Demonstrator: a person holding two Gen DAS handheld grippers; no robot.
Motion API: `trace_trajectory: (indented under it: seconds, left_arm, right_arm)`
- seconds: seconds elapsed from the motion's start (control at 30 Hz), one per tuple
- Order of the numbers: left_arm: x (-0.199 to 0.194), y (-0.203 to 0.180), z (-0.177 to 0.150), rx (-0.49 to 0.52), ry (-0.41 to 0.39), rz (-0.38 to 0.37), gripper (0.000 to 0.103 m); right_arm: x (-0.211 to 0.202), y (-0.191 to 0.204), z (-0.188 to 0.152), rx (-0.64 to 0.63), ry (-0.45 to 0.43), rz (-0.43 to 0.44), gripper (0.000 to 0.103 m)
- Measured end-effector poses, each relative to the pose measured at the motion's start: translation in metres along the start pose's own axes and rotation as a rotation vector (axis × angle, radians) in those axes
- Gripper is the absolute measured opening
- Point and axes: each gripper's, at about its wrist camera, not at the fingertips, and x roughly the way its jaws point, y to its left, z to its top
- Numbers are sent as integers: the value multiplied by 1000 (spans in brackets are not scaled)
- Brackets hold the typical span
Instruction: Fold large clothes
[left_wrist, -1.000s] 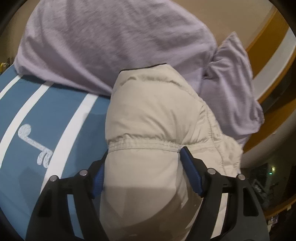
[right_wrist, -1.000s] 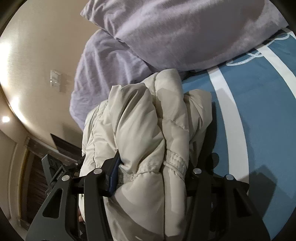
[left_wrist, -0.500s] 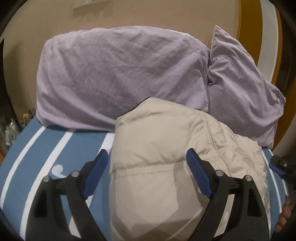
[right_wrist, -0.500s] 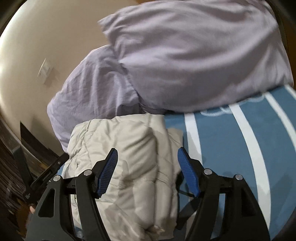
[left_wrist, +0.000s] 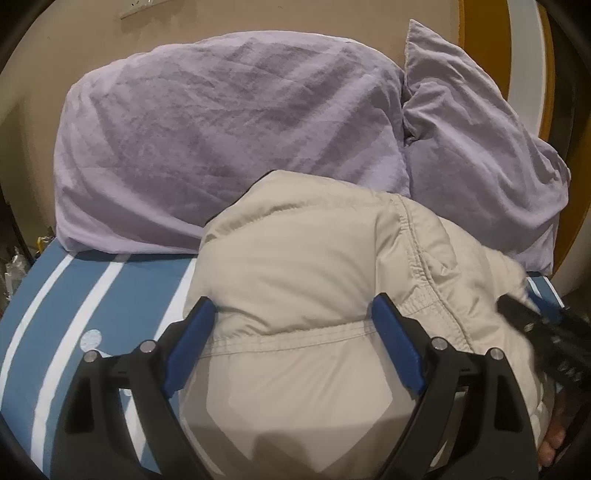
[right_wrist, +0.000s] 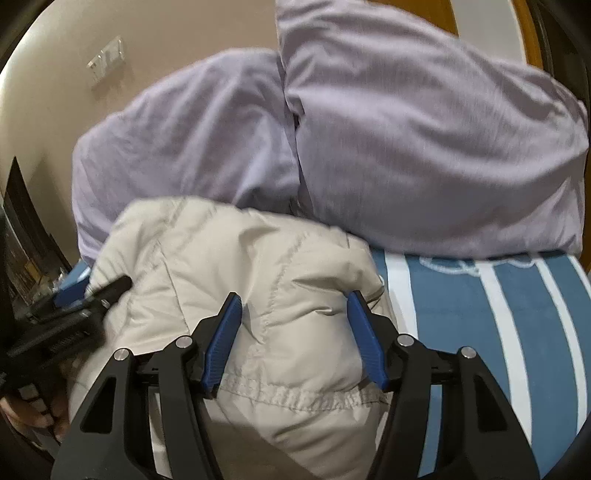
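One beige quilted puffer jacket (left_wrist: 306, 295), folded into a bundle, lies at frame centre on the blue bedcover with white stripes (left_wrist: 74, 302), touching two lilac pillows (left_wrist: 229, 140) behind it. Left gripper (left_wrist: 293, 339): jaws wide, blue pads flanking the bundle without pressing, having opened a moment before. Right gripper (right_wrist: 293, 339): jaws part open, just narrowing, pads at the fabric; grip cannot be told. Only the right view shows a white wall switch plate (right_wrist: 105, 61), upper left; only the left view shows a round white patch (left_wrist: 92, 339), lower left.
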Motion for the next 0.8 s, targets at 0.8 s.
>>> trace_trajectory:
  seconds: [0.8]
  left_arm:
    - [-134, 12, -86, 62, -15, -94, 100]
  right_arm:
    - [-108, 17, -73, -36, 62, -54, 102]
